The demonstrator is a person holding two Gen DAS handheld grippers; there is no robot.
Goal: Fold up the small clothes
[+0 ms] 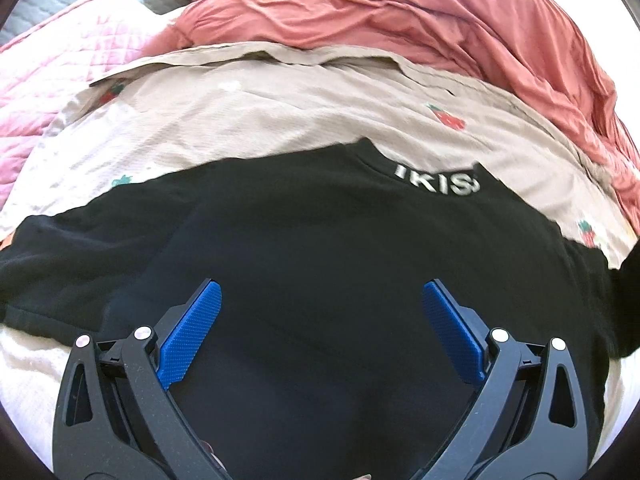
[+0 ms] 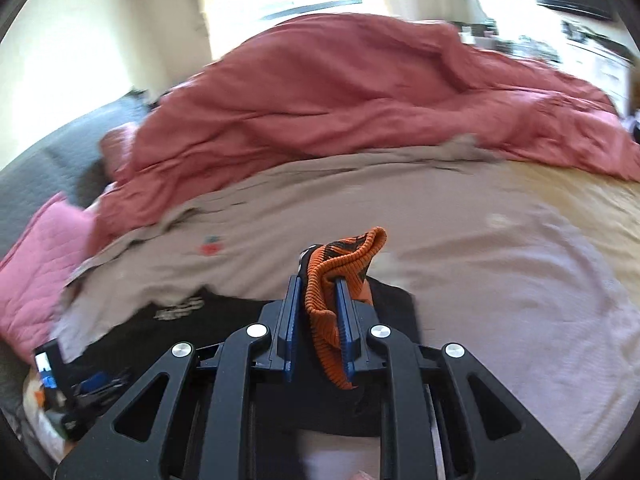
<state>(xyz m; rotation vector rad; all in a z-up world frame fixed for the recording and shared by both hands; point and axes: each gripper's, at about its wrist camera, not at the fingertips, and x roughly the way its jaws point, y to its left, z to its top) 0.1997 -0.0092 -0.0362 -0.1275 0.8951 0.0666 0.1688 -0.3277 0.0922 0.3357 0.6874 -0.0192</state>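
A black T-shirt (image 1: 304, 240) with white lettering at its neck lies spread on the beige strawberry-print sheet (image 1: 248, 120). My left gripper (image 1: 320, 300) is open and empty, its blue pads (image 1: 192, 332) hovering over the shirt's lower half. My right gripper (image 2: 320, 304) is shut on an orange and black ribbed knit piece (image 2: 340, 268), which bunches up between and above the pads. The black T-shirt (image 2: 180, 320) shows below and to the left in the right wrist view, which is blurred.
A rumpled red duvet (image 1: 420, 12) is heaped across the far side of the bed, also in the right wrist view (image 2: 340, 92). A pink quilted pillow (image 1: 60, 72) lies at the far left. The other gripper's body (image 2: 76, 392) is at the lower left.
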